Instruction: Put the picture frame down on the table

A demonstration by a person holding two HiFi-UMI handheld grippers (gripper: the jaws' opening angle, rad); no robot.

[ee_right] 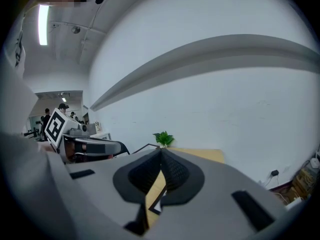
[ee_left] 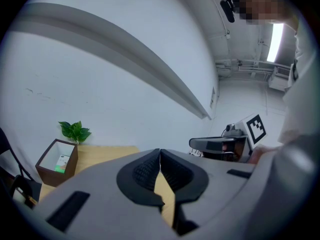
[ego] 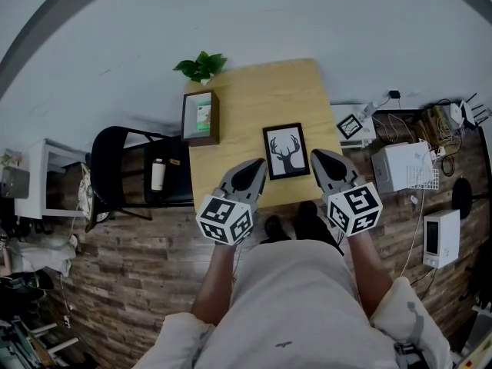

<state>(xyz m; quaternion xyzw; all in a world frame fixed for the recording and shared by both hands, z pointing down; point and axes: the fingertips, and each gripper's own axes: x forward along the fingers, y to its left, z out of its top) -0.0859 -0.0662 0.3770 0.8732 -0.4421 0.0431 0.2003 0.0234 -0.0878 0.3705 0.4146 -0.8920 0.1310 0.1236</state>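
A black picture frame (ego: 287, 151) with a deer-head print lies flat on the wooden table (ego: 254, 102), near its front edge. My left gripper (ego: 260, 165) hovers just left of the frame, shut with nothing in it. On the frame's right my right gripper (ego: 317, 155) is shut and empty too. In the left gripper view the left gripper (ee_left: 160, 154) shows closed tips over bare tabletop (ee_left: 105, 154). In the right gripper view a corner of the frame (ee_right: 156, 205) peeks below the closed right gripper (ee_right: 161, 153).
A brown open box (ego: 201, 118) and a green plant (ego: 201, 66) stand at the table's far left. A black chair (ego: 131, 177) sits left of the table. White boxes and cables (ego: 407, 164) crowd the floor to the right.
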